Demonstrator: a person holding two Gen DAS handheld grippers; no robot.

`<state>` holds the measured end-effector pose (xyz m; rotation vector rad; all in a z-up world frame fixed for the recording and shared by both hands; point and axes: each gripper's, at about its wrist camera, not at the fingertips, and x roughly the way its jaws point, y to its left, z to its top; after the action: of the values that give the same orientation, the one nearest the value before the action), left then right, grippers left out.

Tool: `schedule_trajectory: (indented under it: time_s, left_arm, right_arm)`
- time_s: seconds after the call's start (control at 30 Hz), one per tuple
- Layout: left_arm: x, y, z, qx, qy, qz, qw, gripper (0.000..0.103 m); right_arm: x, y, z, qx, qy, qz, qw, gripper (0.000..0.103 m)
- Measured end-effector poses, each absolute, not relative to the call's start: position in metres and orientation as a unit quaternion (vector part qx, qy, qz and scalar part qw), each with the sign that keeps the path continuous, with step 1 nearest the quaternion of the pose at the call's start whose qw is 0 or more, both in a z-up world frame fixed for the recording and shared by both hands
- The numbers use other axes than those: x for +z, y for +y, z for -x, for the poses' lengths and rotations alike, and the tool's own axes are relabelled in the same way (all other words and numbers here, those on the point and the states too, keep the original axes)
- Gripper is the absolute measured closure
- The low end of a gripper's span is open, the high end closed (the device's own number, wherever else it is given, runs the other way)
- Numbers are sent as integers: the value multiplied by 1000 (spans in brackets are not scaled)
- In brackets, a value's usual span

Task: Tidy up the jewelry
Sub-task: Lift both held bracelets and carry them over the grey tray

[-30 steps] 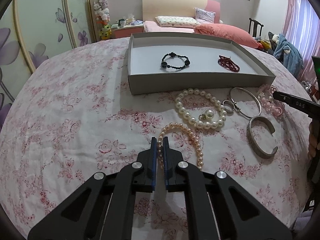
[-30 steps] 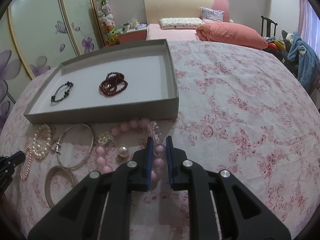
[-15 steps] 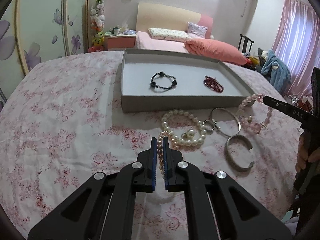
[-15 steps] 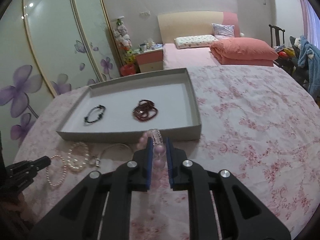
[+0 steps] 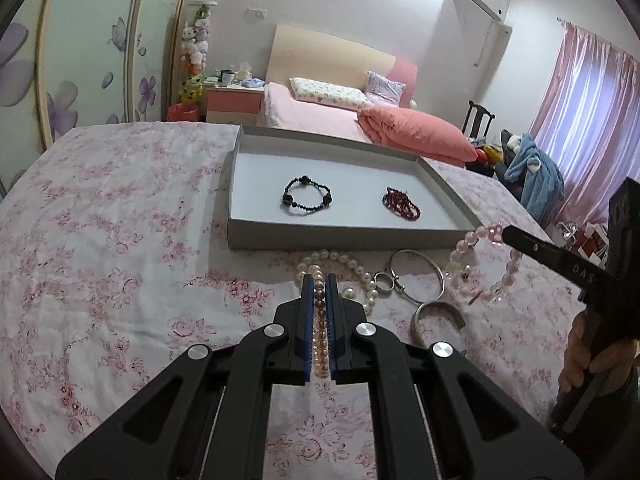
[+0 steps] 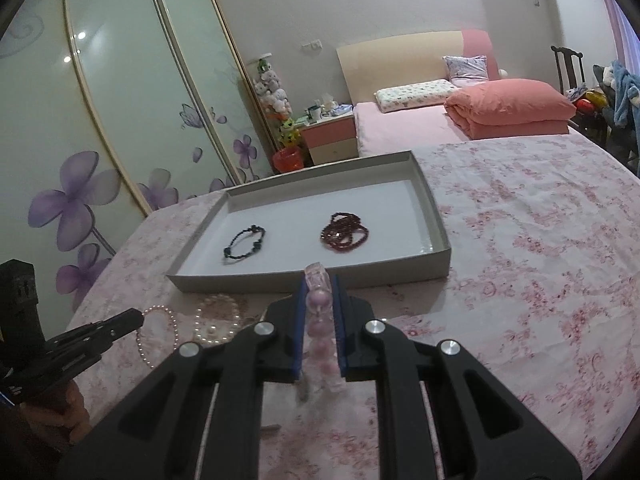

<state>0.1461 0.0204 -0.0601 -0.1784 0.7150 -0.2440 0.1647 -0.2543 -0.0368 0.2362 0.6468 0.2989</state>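
The left claw point(image 5: 319, 280) is clamped on a strand of small round pearls point(image 5: 319, 312), lifted above the floral-cloth tabletop point(image 5: 100, 264). The right claw point(image 6: 319, 286) pinches a bracelet of glossy pink beads point(image 6: 319, 304) just before the shallow grey cardboard tray point(image 6: 436, 216). Only the left view shows the thin silver bangle point(image 5: 420, 276) and flat open cuff point(image 5: 436, 312).

Behind your work surface you see a bed point(image 5: 320, 116) with a folded coral duvet point(image 5: 416, 132) and 2 pillows point(image 5: 328, 90). Beside it stands a pink nightstand point(image 5: 234, 104), and a blue garment point(image 5: 534, 176) lies near pink curtains point(image 5: 592, 120).
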Motion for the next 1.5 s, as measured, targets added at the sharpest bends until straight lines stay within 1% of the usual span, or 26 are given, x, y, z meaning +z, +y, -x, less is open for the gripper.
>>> schedule_trajectory:
  time_s: [0.47,0.93,1.33,1.5]
  left_arm:
    - [-37,11,-134,-89,292,73,949,97]
    - [-10,-5,-143,-88,240,49,966,97]
    - [9,-22,-171,-90,211,42,973,97]
    - [6,-28,-189,-84,212,39,973,97]
  right_arm:
    - [-12,-242,-144,140,252,-98,952,90]
    - [21,-224,-138,113,174,-53,977,90]
    - [44,-223,-164,93,141,-60,984,90]
    - [39,-220,-188,90,150,-71,982,90]
